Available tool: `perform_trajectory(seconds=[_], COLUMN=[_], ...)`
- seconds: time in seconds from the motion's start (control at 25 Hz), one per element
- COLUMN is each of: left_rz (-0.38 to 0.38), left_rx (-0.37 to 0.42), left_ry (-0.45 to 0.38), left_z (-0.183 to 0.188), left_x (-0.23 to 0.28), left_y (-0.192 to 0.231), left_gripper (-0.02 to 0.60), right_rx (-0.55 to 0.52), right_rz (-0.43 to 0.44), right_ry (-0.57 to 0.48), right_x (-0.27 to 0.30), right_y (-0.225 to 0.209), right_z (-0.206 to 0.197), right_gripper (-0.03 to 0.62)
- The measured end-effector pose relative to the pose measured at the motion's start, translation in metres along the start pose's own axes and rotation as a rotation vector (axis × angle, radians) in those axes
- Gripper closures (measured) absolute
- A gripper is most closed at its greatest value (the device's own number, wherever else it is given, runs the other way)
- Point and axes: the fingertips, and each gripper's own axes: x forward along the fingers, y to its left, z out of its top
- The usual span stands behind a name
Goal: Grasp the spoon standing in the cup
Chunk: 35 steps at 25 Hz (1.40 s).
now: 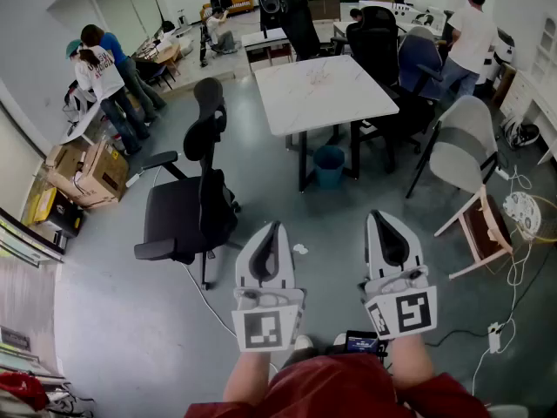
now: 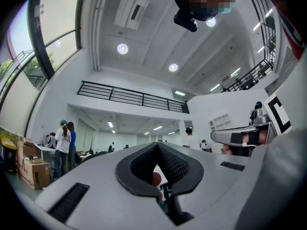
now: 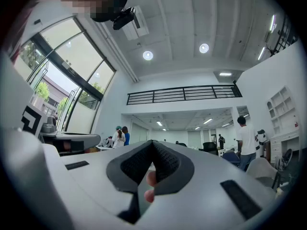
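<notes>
left gripper [image 1: 274, 229] and right gripper [image 1: 383, 218] hang side by side, right of the black office chair [image 1: 187, 212], both claws narrow, tips touching.

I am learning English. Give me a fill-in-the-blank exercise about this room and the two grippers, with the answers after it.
1. The jaws of the left gripper and the right gripper are both ____, holding nothing.
2. Under the white table stands a ____ bin.
3. In the head view, the black office chair is on the ____ side of the left gripper.
4. The cardboard boxes lie on the ____.
Missing words: shut; blue; left; floor.
</notes>
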Motion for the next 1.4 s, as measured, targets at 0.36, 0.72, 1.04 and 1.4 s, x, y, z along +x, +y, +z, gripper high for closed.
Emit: perform_trajectory(seconds=[0.36, 0.72, 1.04, 1.4], left_rz=[0.007, -0.005, -0.012, -0.025], left_rx=[0.013, 0.028, 0.028, 0.039], left_ry=[-0.009, -0.008, 0.001, -0.001], left_z=[0.007, 0.005, 0.0, -0.01], left_x=[0.008, 0.013, 0.022, 0.027], left_y=[-0.017, -0.047, -0.086, -0.147], left_gripper=[0.574, 0.574, 0.574, 0.574], right_rx=[-0.015, 0.008, 0.022, 0.038], right_rz=[-0.011, -0.014, -0.027, -0.023], right_ry=[0.022, 0.014, 0.019, 0.016], right_x=[-0.008, -0.023, -0.04, -0.069], right_y=[-0.02, -0.04, -0.073, -0.119], right_z=[-0.006, -0.005, -0.007, -0.012], right_gripper=[0.582, 0.582, 0.582, 0.582])
